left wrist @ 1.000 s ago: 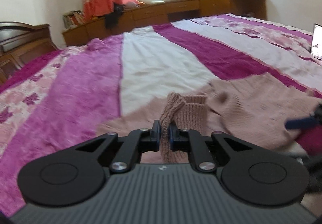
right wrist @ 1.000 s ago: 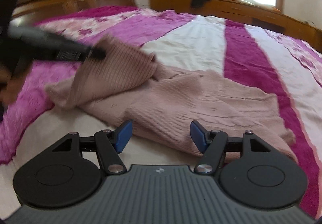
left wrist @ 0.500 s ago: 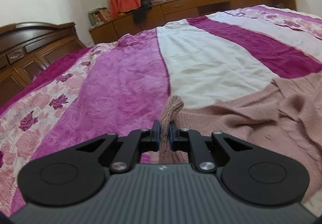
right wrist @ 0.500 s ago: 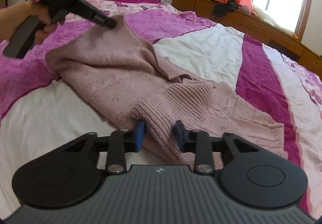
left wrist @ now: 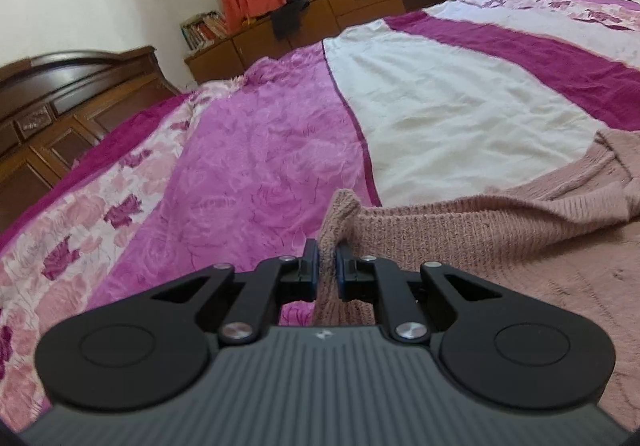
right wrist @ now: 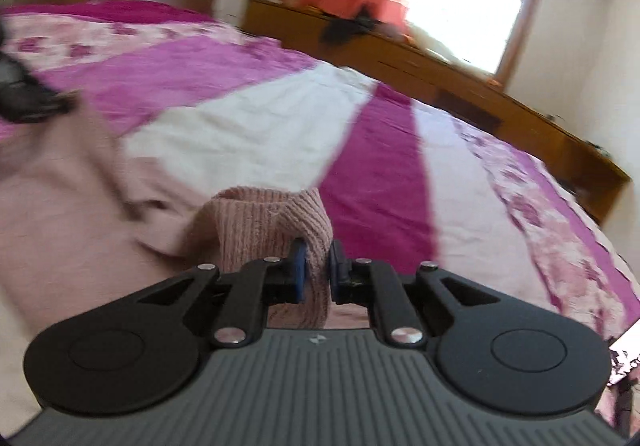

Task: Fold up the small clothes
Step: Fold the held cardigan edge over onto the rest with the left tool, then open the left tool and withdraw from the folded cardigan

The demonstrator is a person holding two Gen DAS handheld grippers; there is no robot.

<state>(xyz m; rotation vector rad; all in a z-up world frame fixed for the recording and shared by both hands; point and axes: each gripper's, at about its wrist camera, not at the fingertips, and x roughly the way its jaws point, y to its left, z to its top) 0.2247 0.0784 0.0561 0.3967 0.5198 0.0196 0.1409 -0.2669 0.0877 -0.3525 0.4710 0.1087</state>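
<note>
Both the left gripper and the right gripper are clamped on ribbed edges of the pink sweater, apparently held taut above the bed for folding.

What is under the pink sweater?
The sweater lies on the bed's striped blanket, purple, white and flowery. Both claws, left and right, pinch its edges. Whatever lies beneath the knit is covered.

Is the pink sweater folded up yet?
Not yet. The pink sweater lies rumpled across the bed, with both the left gripper and right gripper pinching its edges.
</note>
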